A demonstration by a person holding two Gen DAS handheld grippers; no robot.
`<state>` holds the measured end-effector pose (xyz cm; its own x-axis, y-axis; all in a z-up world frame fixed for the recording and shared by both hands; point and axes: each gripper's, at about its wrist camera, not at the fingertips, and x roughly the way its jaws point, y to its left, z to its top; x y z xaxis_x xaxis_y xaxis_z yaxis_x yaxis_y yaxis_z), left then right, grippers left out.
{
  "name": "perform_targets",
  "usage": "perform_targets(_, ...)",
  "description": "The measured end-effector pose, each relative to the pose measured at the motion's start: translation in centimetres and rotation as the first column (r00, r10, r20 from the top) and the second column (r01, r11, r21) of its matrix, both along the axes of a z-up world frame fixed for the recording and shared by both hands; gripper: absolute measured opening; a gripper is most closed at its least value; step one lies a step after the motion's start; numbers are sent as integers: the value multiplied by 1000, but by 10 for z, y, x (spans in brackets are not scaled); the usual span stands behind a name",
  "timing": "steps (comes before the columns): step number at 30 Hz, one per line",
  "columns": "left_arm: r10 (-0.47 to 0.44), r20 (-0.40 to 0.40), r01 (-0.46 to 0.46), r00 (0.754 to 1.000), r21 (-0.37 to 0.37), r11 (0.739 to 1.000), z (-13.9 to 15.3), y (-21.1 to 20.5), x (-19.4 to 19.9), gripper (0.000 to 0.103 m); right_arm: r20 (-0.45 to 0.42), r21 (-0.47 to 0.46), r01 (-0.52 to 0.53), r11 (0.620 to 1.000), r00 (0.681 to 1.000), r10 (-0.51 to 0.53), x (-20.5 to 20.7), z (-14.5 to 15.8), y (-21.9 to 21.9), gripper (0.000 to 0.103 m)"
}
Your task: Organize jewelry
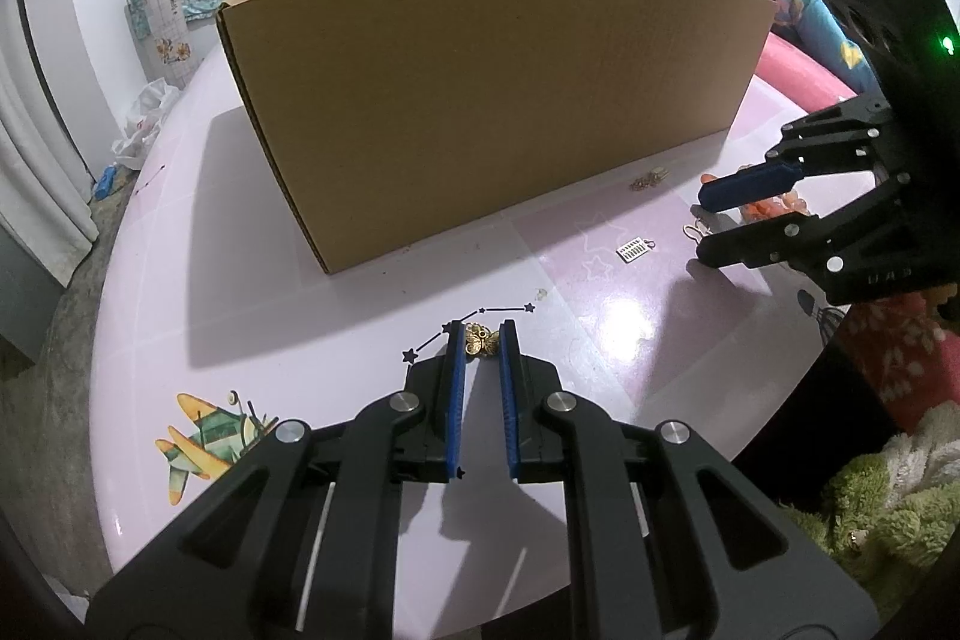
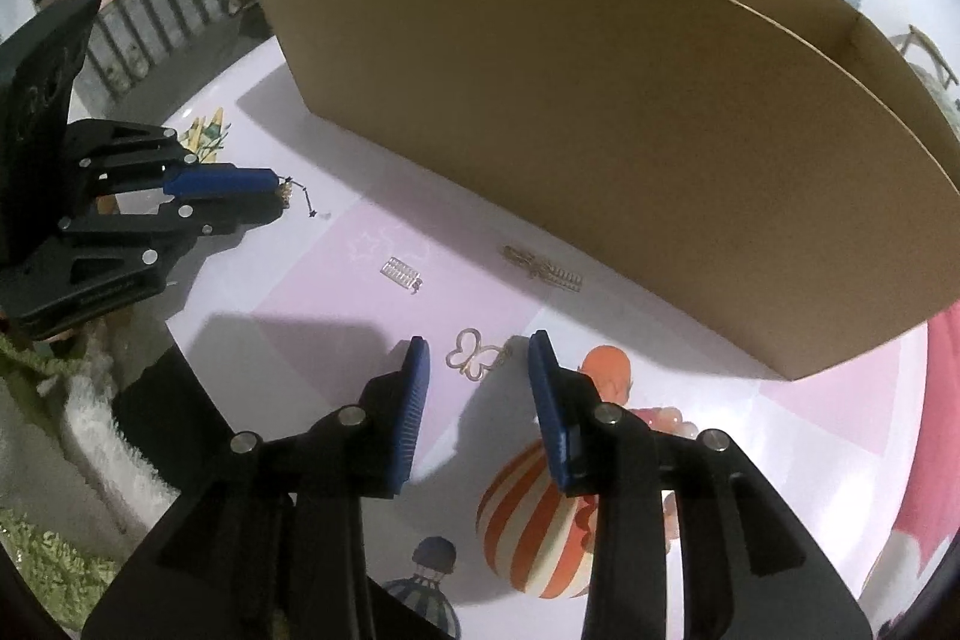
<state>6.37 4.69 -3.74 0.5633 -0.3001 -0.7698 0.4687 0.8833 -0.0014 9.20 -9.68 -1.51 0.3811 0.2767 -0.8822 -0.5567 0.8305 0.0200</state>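
Your left hand-held gripper [image 1: 482, 334] is squeezed tight on a little gold butterfly charm [image 1: 482, 342], low in the middle of the left picture, wings spread sideways between the blue pads. Your right hand-held gripper [image 2: 478, 349] is partly open and holds nothing. A thin butterfly ring [image 2: 471, 357] lies flat on the table [image 2: 372, 316] between its tips, long side slanting up to the left. A big cardboard box [image 2: 600, 100] stands behind on the shiny pink table with stickers.
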Motion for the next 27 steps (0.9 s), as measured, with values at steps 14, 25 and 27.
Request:
perform_targets(14, 3, 4, -3, 1000, -6, 1000, 0, 0, 0, 10, -35, 79, 70, 994, 997, -68, 3, -2, -8, 2)
perform_targets(25, 6, 5, -6, 1000, -9, 1000, 0, 0, 0, 10, 17, 90, 138, 986, 990, -140, -5, 8, -5, 59)
perform_targets(27, 5, 4, -4, 1000, -10, 1000, 0, 0, 0, 10, 14, 88, 146, 985, 989, -148, -6, 7, -5, 67)
